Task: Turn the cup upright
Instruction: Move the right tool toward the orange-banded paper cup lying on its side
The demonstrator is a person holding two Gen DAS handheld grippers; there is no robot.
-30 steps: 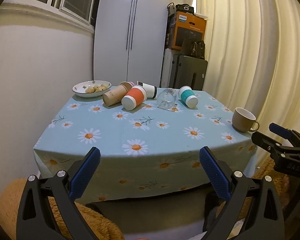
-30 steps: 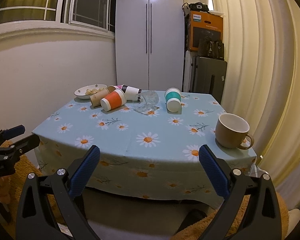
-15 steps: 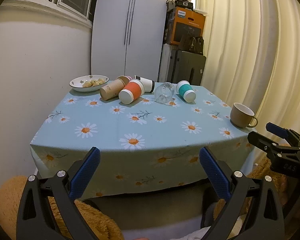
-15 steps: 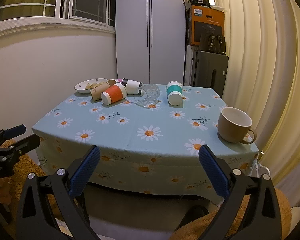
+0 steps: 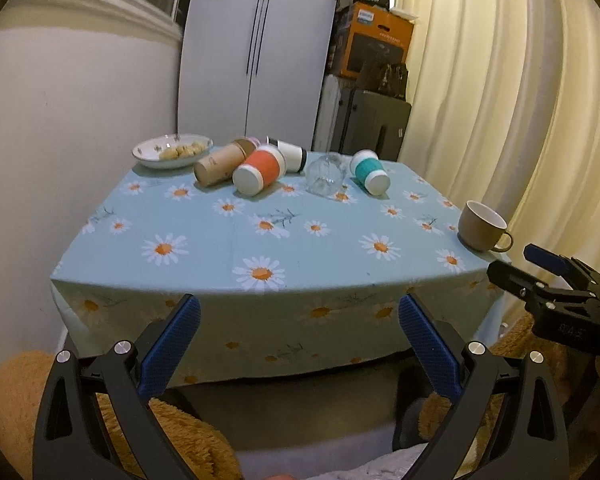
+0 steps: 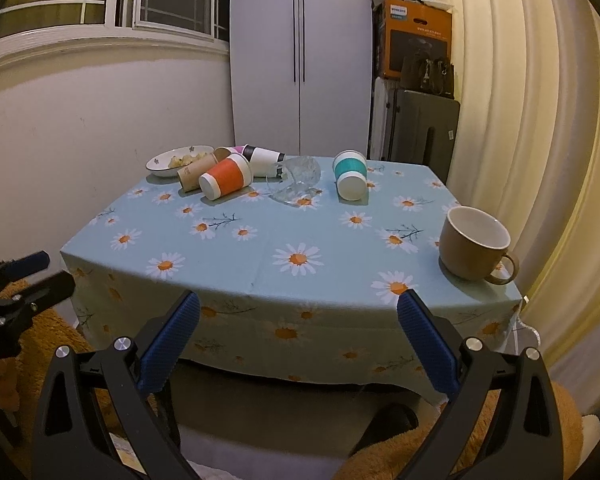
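Note:
Several cups lie on their sides at the far end of the table: a brown paper cup (image 5: 218, 165), an orange-sleeved cup (image 5: 259, 169), a black-and-white cup (image 5: 293, 155), a clear glass (image 5: 325, 173) and a teal-sleeved cup (image 5: 369, 171). They also show in the right wrist view: orange cup (image 6: 227, 176), glass (image 6: 298, 178), teal cup (image 6: 350, 174). A tan mug (image 6: 474, 242) stands upright at the table's near right corner. My left gripper (image 5: 299, 324) and right gripper (image 6: 298, 322) are open and empty, below and in front of the table's near edge.
A white bowl of food (image 5: 172, 151) sits at the far left corner. The table has a blue daisy tablecloth (image 5: 284, 240). A wall is on the left, a white wardrobe (image 6: 300, 60) behind, curtains (image 6: 520, 100) on the right. A brown plush rug (image 5: 16, 384) lies below.
Both grippers have drawn back and dropped a little from the table, so it sits higher and farther in both views. Jaws stay open. Nothing on the table has moved.

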